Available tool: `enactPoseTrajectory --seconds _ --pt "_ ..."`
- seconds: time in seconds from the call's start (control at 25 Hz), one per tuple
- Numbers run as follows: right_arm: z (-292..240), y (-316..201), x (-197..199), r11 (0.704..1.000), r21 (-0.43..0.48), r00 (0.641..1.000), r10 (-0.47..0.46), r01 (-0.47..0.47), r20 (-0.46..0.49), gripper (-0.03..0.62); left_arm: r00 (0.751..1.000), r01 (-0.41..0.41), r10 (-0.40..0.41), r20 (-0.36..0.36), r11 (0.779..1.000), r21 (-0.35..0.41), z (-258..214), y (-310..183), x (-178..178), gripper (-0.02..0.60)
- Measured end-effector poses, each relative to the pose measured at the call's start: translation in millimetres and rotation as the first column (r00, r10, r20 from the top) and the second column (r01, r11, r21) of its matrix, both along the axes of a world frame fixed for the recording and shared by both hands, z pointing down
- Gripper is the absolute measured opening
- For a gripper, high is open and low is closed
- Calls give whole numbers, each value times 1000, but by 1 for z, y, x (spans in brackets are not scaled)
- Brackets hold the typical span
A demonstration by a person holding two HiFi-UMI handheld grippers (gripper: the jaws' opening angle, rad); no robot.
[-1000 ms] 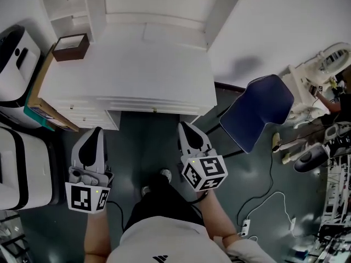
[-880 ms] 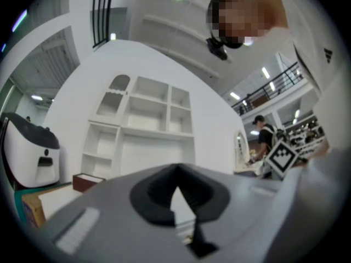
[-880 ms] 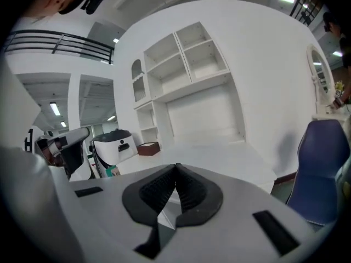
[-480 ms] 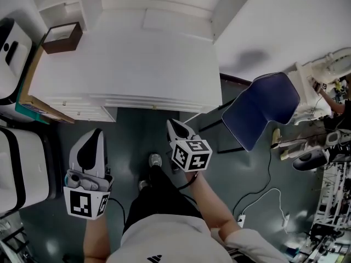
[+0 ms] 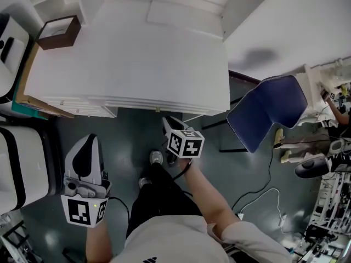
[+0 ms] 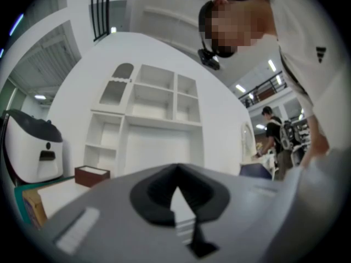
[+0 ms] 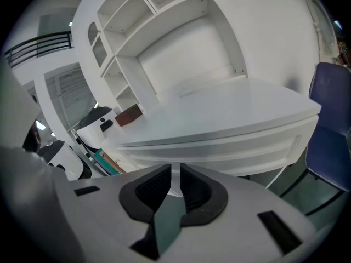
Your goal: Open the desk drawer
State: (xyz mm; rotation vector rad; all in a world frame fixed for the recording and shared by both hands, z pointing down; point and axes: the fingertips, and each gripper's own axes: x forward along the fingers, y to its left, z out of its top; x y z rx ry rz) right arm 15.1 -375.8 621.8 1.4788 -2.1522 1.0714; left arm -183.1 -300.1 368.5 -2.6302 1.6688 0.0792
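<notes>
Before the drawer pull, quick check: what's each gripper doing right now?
Left gripper: shut, empty.
Right gripper: fingers slightly apart, just been opening, nothing between them.

I count two hand-held grippers: one left hand-held gripper (image 5: pixel 86 141) and one right hand-held gripper (image 5: pixel 166 123). There is one white desk (image 5: pixel 137 64), one brown box (image 5: pixel 57 32) and one blue chair (image 5: pixel 269 111). On the floor are two shoes (image 5: pixel 156 158).

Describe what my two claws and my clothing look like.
The left claw and right claw have light grey shells and black ribbed pads. Each carries a white cube with black square markers. The person wears a white short-sleeved shirt.
</notes>
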Motion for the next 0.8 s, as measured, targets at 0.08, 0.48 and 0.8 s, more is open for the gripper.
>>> enactPoseTrajectory --seconds 0.08,0.48,0.8 --pt "12 -6 -2 1000 -22 1000 6 -6 5 58 1000 15 -15 3 1000 -15 6 -1 -5 6" --pt "55 -28 -9 995 -101 1000 25 -24 13 121 993 114 -113 26 992 -54 23 -6 -26 6" --pt "79 -42 -14 989 -141 999 45 -40 28 138 985 167 -163 55 983 -75 33 2 -35 6"
